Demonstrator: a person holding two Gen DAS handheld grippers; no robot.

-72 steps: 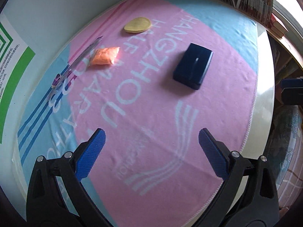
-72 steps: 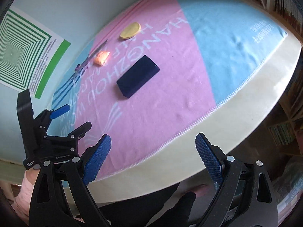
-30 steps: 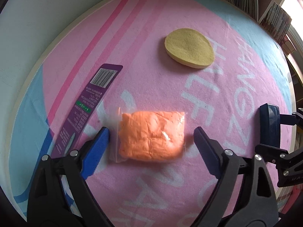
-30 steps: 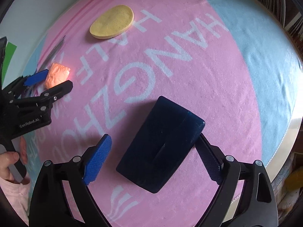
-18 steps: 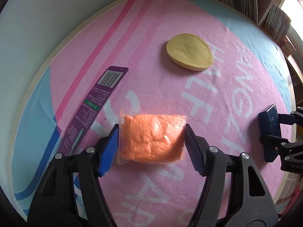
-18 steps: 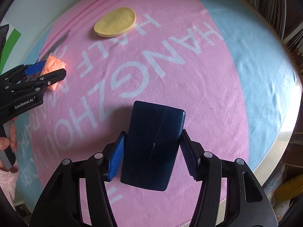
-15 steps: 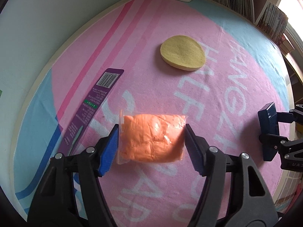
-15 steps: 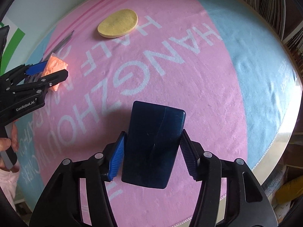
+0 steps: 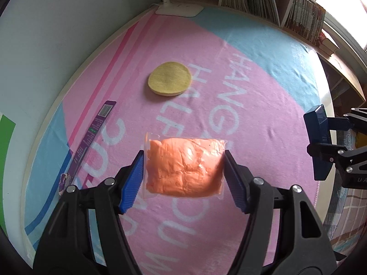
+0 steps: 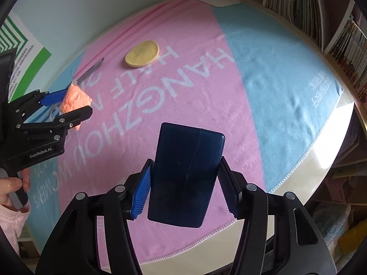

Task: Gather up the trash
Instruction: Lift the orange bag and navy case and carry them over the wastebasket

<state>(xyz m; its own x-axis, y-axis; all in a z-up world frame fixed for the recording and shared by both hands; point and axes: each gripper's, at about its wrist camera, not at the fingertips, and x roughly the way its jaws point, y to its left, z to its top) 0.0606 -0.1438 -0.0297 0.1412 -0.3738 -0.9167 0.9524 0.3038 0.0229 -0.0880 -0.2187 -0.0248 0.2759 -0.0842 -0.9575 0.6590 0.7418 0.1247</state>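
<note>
Left tongs [image 9: 183,178]: the two blue pads pinch the short sides of a clear bag of orange material [image 9: 184,166], which is held above the cloth, clear of the surface. Right tongs [image 10: 184,188]: the blue pads clamp the long sides of a dark blue box [image 10: 187,176], likewise held off the surface. In the left wrist view the right tongs and the edge of the box appear at the far right; in the right wrist view the left tongs and the orange bag appear at the far left.

Below both lies a pink and light-blue towel [image 9: 263,52] with white lettering, spread over the pale round desk [image 10: 321,146]. On the towel, a flat yellow oval sponge [image 9: 169,78] rests well beyond the bag. A long purple card wrapper [image 9: 91,135] lies near the towel's left edge, left of the bag. A white lamp base [image 9: 179,9] stands at the far rim, before shelves of books [image 9: 305,18].
</note>
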